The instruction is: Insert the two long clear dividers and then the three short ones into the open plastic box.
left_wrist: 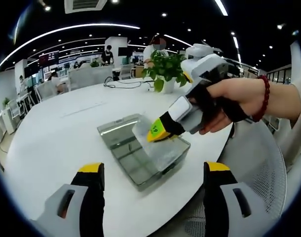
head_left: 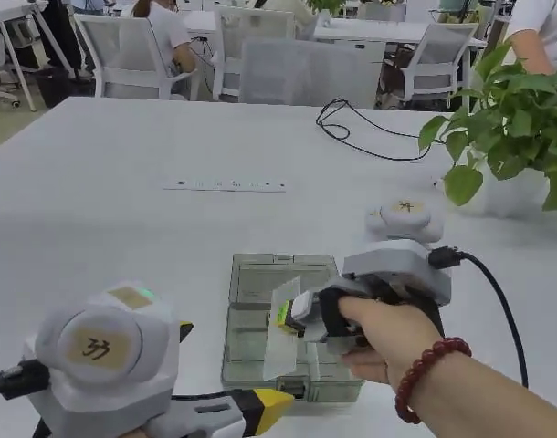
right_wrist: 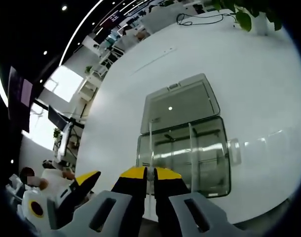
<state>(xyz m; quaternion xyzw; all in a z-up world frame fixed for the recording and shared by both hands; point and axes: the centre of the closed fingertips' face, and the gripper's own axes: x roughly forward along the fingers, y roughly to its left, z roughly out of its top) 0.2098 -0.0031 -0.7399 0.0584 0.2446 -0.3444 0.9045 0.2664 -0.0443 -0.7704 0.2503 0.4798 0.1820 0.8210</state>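
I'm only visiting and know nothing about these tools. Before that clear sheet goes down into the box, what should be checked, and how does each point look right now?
1. Lid out of the way: ok. The lid lies folded back from the box.
2. Hold on the sheet: ok. The right gripper is shut on the clear divider.
3. Sheet above the opening: ok. In the left gripper view it hangs over the open box.
4. Other tool clear: ok. The left gripper is open and apart from the box.
5. Sheet square to the box walls: cannot tell, since it is clear plastic against clear plastic.
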